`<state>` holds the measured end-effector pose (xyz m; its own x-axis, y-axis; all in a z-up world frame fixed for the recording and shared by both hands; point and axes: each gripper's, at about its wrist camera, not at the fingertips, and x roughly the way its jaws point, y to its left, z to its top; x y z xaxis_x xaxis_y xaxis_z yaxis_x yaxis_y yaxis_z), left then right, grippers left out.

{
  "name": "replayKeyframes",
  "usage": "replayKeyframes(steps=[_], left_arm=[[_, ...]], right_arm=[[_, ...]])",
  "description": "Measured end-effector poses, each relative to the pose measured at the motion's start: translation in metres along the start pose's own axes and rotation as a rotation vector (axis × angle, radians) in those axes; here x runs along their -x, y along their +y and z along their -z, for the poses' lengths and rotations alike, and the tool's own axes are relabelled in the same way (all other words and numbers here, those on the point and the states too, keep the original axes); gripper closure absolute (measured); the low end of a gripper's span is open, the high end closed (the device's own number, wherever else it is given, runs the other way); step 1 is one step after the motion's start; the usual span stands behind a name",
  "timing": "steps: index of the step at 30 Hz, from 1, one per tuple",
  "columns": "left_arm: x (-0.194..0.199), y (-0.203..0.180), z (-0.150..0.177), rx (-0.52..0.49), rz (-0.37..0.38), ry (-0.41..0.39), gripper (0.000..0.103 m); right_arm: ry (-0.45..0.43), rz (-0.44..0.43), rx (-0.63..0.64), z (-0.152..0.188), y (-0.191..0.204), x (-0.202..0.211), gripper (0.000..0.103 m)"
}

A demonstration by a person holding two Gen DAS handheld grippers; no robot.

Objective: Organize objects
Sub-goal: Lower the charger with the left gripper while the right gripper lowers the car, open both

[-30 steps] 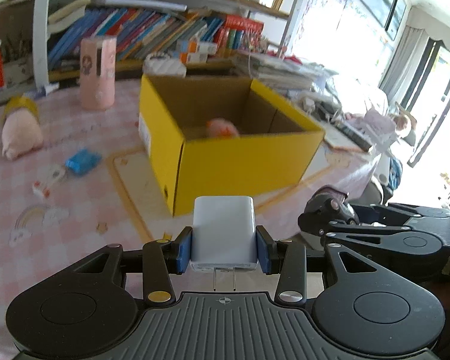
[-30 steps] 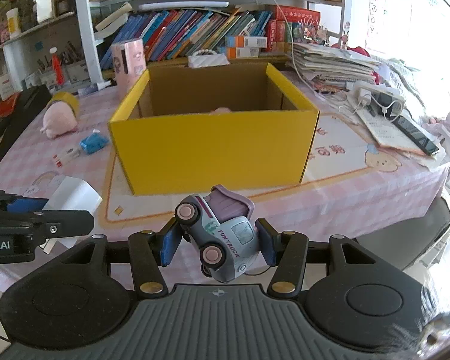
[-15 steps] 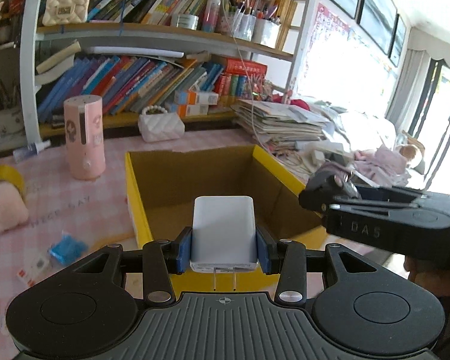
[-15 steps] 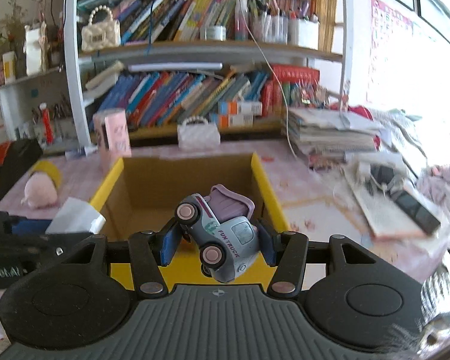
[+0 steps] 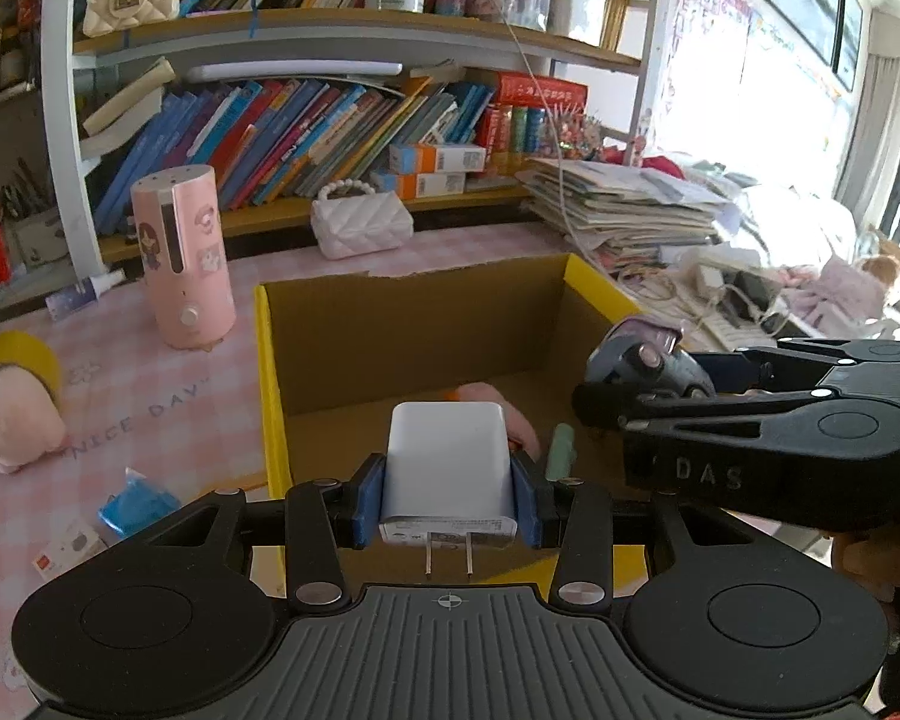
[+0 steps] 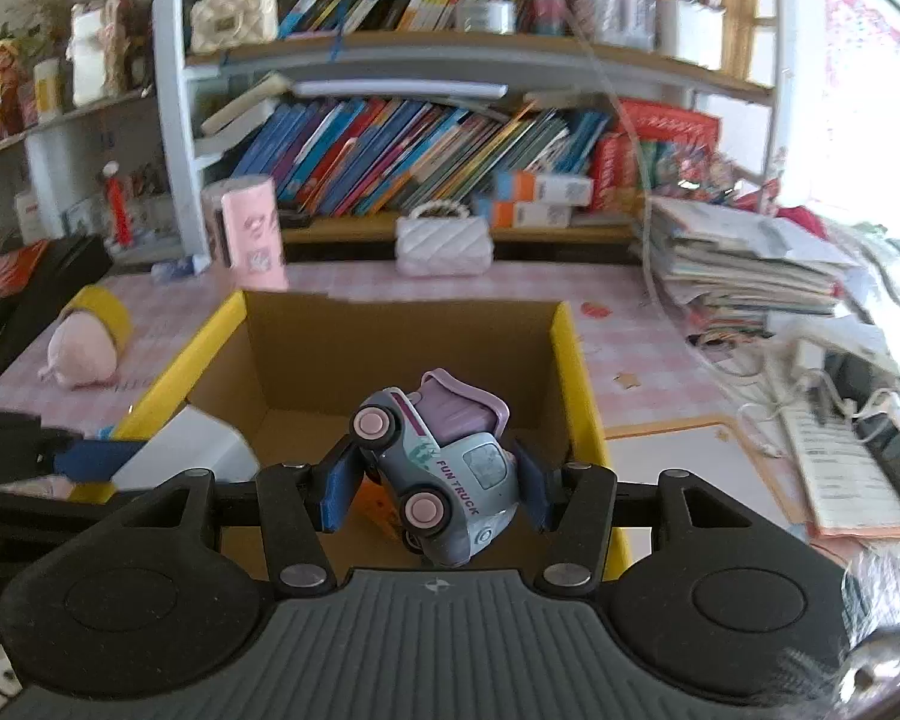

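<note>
Clamping the white charger (image 5: 447, 468) in my left gripper (image 5: 448, 495), I am hovering over the yellow box (image 5: 268, 360); my right gripper (image 6: 435, 483) is pinching the toy truck (image 6: 435, 468) above it too.

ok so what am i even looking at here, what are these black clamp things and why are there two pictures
Each black clamp is a hand-held two-finger gripper, one in each of a person's hands; there is no robot arm. A wide-angle camera sits on each gripper and looks along its fingers, so there are two pictures: one from the left gripper, one from the right gripper.

The left one is shut on a white plug-in charger, prongs toward the camera. The right one is shut on a small toy truck, tipped sideways. Both are over an open yellow cardboard box, which has a pink item inside.

On the pink checked tablecloth around the box are a pink plush toy, a pink cylinder, a white quilted purse and a blue packet.
</note>
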<state>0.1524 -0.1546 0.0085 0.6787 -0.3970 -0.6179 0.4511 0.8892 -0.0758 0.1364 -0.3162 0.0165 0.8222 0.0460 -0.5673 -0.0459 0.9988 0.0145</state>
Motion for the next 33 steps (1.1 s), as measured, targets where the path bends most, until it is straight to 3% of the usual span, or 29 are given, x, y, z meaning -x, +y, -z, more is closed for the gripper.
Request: replayKeyframes(steps=[8, 22, 25, 33], left_arm=[[-0.027, -0.003, 0.001, -0.015, -0.048, 0.074, 0.062], [-0.034, -0.008, -0.001, -0.066, -0.058, 0.071, 0.060], [-0.034, -0.007, 0.000, -0.065, -0.057, 0.068, 0.059], [-0.034, -0.007, 0.000, -0.081, -0.045, 0.067, 0.058]], right_arm=[[0.094, -0.038, 0.052, 0.001, -0.007, -0.033, 0.052], [0.168, -0.057, 0.280, -0.001, 0.000, -0.068, 0.052], [0.206, -0.077, 0.267, 0.000, -0.002, -0.074, 0.057], [0.242, -0.065, 0.240, 0.000, -0.002, -0.075, 0.057]])
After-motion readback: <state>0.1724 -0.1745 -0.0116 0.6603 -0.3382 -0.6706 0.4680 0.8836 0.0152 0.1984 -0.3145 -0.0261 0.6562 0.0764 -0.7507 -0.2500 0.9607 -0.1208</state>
